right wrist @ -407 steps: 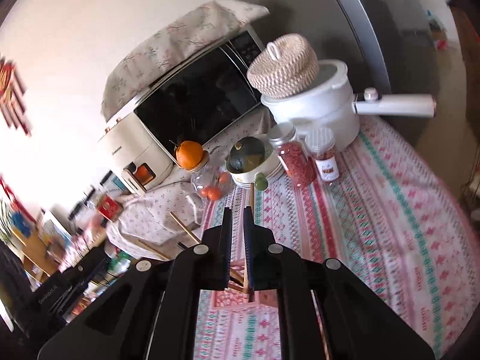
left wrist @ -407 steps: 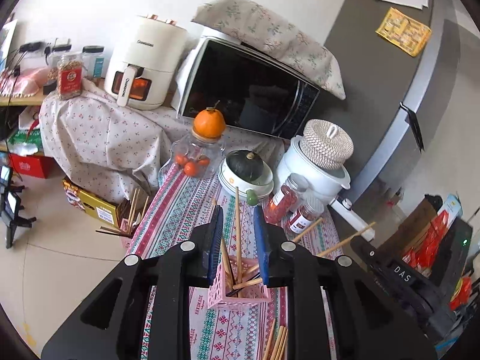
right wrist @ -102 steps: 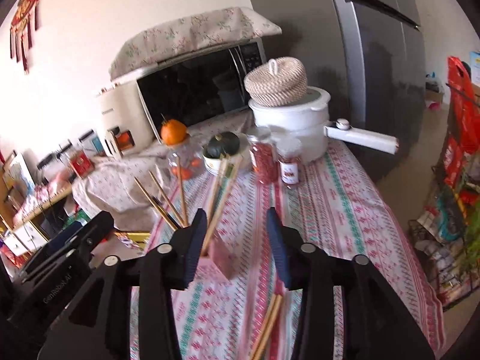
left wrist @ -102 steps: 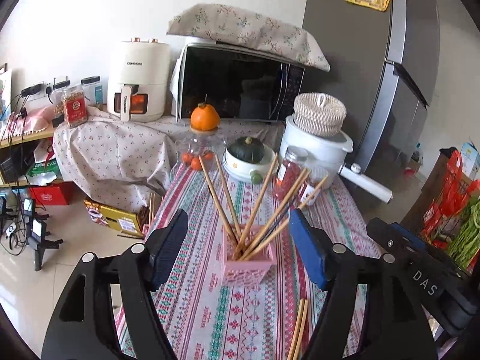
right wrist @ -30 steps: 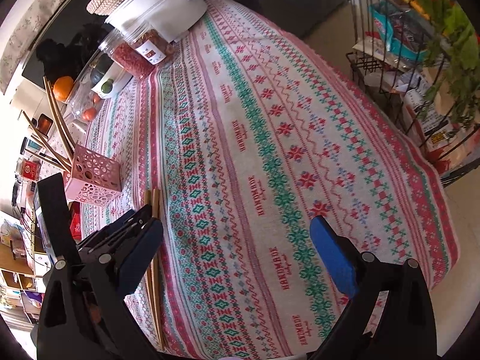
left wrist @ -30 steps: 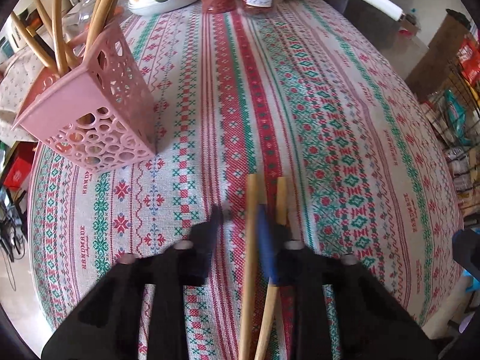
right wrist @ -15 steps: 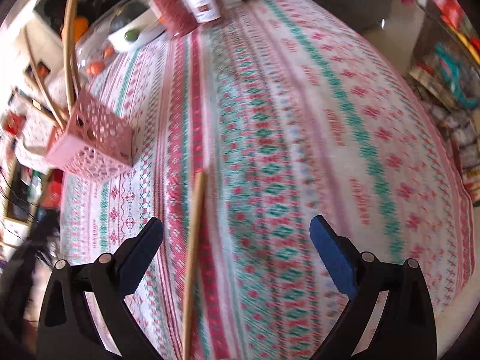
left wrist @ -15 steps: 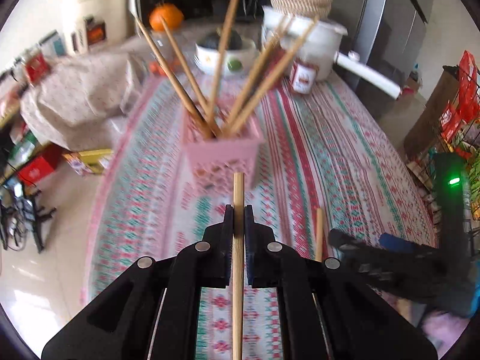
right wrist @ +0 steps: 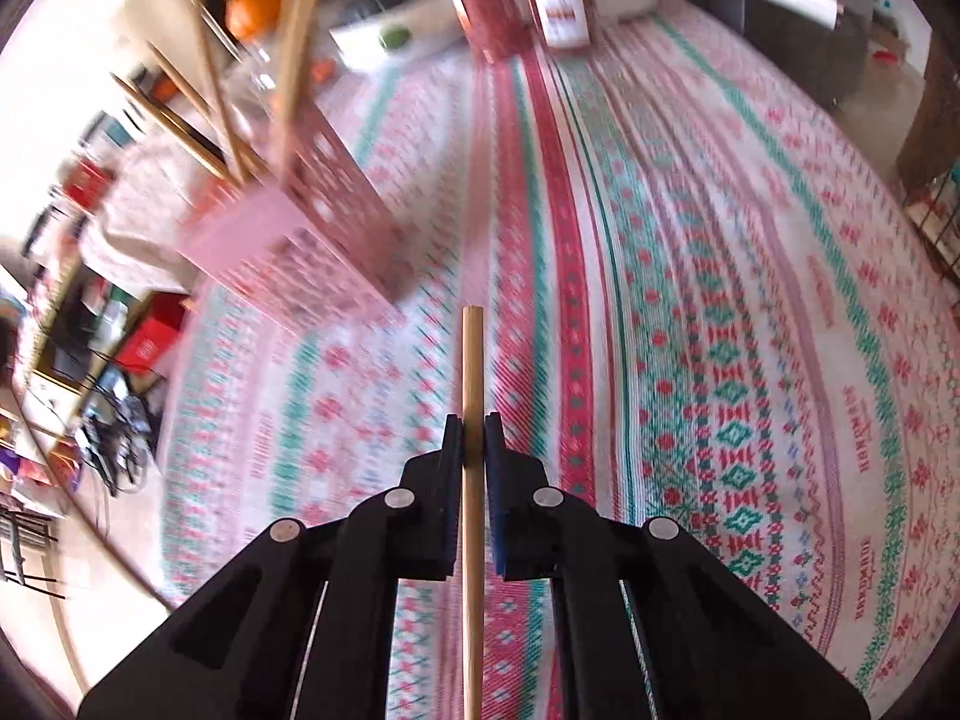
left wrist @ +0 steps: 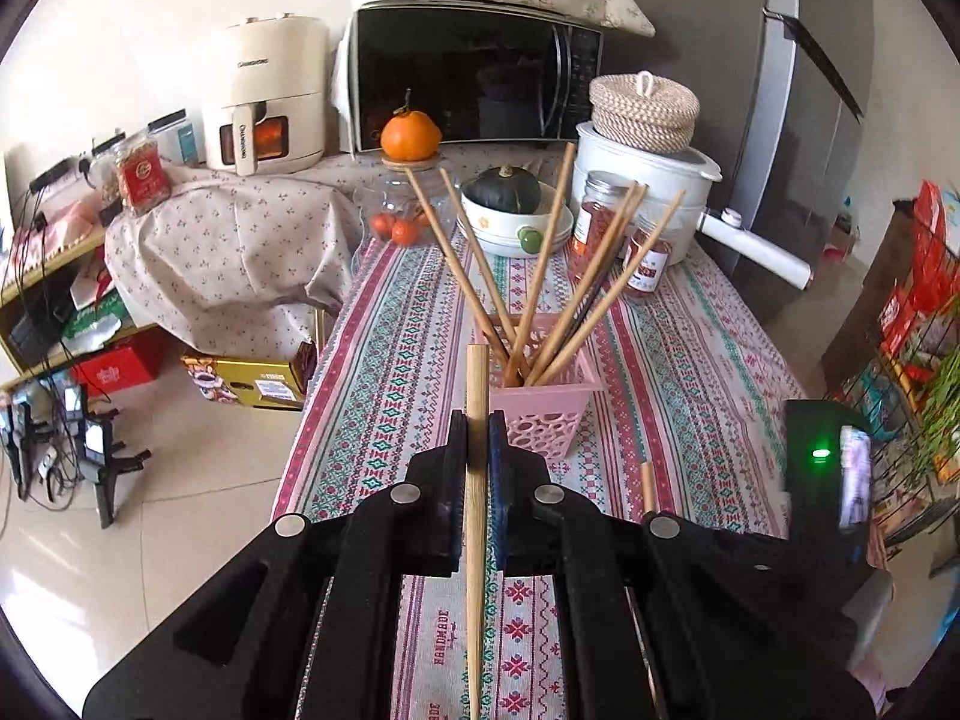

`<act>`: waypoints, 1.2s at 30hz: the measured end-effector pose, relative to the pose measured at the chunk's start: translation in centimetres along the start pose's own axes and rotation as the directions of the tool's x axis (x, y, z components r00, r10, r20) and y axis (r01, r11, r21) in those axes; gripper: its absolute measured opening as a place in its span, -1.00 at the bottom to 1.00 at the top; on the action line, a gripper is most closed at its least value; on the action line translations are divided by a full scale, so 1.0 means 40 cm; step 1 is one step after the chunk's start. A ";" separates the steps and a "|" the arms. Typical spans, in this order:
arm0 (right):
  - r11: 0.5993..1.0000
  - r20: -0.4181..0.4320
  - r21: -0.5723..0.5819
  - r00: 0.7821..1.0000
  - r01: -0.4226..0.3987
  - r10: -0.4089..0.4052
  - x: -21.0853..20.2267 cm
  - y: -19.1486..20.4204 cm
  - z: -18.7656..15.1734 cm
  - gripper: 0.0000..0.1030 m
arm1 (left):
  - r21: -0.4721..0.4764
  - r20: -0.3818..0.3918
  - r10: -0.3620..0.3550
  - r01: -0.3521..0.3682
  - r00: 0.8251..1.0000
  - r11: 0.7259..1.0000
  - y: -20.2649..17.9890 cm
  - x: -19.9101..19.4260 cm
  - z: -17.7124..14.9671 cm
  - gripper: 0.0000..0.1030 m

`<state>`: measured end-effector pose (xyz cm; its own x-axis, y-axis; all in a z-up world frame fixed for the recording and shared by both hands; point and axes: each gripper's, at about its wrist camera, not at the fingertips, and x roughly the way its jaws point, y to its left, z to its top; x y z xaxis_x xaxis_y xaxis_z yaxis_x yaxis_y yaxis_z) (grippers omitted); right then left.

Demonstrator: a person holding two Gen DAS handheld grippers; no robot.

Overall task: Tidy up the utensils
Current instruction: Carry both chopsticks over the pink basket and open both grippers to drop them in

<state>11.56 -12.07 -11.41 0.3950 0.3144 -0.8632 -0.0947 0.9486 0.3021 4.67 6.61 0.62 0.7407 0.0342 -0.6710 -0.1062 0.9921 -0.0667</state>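
A pink perforated holder (left wrist: 549,414) stands on the patterned tablecloth (left wrist: 384,372) with several wooden chopsticks (left wrist: 540,276) leaning out of it. My left gripper (left wrist: 477,420) is shut on one chopstick (left wrist: 477,384), held above the cloth just in front of the holder, its tip pointing at the holder's left side. In the blurred right wrist view my right gripper (right wrist: 473,420) is closing low over the cloth, its pads pressing on a second chopstick (right wrist: 471,360). The holder (right wrist: 312,240) lies ahead to its left. That second chopstick (left wrist: 647,486) also shows in the left wrist view.
At the table's far end stand a bowl with a dark squash (left wrist: 504,192), two spice jars (left wrist: 591,222), a white pot with a woven lid (left wrist: 645,138) and a glass jar topped by an orange (left wrist: 411,135). Behind are a microwave (left wrist: 468,78) and air fryer (left wrist: 264,96). A wire rack (left wrist: 918,372) stands right.
My left gripper has lifted its chopstick off the cloth and tilted up toward the holder. My right gripper's wide jaws have shut on the other chopstick lying on the cloth.
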 end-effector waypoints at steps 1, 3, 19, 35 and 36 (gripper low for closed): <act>1.000 0.024 0.000 0.999 -0.020 0.020 -0.028 -0.003 -0.001 -0.85 | -0.017 0.002 -0.011 0.011 1.000 1.000 0.009 -0.005 0.000 -0.88; 0.999 0.072 -0.006 0.996 -0.044 0.044 -0.074 0.003 -0.002 -0.85 | -0.056 0.006 -0.034 0.035 0.999 0.998 0.032 -0.016 0.005 -0.88; 0.988 0.389 -0.053 0.908 -0.148 0.157 -0.398 -0.008 0.021 -0.85 | -0.161 0.145 -0.081 0.104 0.986 0.981 0.106 -0.125 0.064 -0.88; 0.976 0.552 -0.020 0.812 -0.215 0.190 -0.533 0.000 0.229 -0.85 | -0.153 0.327 -0.069 0.125 0.942 0.980 0.061 -0.163 0.286 -0.88; 0.977 0.556 -0.022 0.809 -0.214 0.190 -0.526 0.003 0.234 -0.85 | -0.150 0.325 -0.071 0.126 0.943 0.981 0.053 -0.142 0.294 -0.87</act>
<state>11.77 -18.91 10.59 0.8096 0.4136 -0.4166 -0.1970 0.8599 0.4709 8.04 9.95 13.00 0.9216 0.0007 -0.3881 -0.1103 0.9593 -0.2601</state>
